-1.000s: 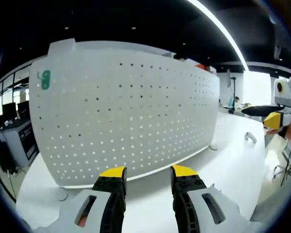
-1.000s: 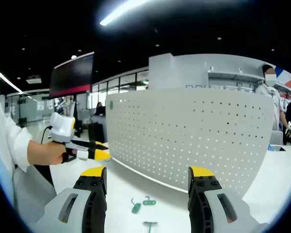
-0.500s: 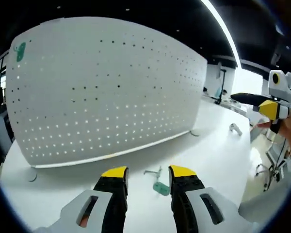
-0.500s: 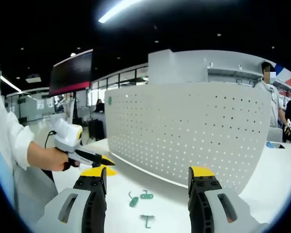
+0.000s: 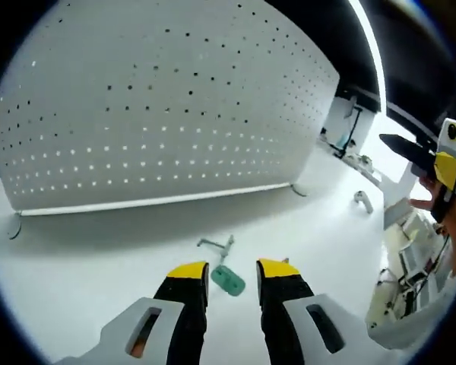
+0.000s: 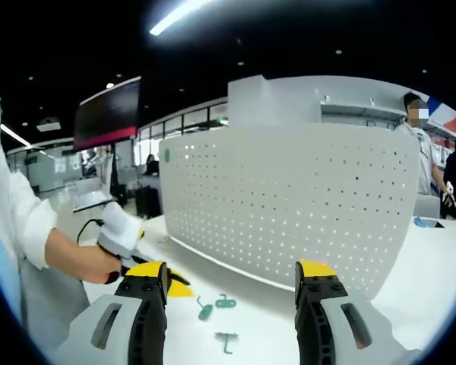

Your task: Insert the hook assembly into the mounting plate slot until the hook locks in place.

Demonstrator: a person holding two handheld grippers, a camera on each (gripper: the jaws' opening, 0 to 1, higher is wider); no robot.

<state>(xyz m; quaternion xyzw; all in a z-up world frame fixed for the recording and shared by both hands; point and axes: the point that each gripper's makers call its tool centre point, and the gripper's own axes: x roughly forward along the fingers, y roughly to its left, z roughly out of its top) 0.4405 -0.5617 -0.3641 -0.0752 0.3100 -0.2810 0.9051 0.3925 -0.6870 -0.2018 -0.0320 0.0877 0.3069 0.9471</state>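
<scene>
Left gripper (image 5: 232, 268) is open with nothing in it, low over the green hook (image 5: 228, 280) on the white surface (image 5: 99, 251). To pick well, it should come straight down, then close on the hook body. Right gripper (image 6: 232, 272) waits wide open and empty. A metal hook (image 5: 216, 245) lies close, before the perforated plate (image 5: 159, 106), and could be bumped.

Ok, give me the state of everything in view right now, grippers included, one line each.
Left gripper: open, empty, hovering just over the green hook piece.
Right gripper: open, empty, raised above the table.
Green hook piece: lying loose on the table, not inserted.
Metal hook: lying flat on the table, apart from the pegboard.
Pegboard: standing upright.
Table: white, holding the loose parts.
</scene>
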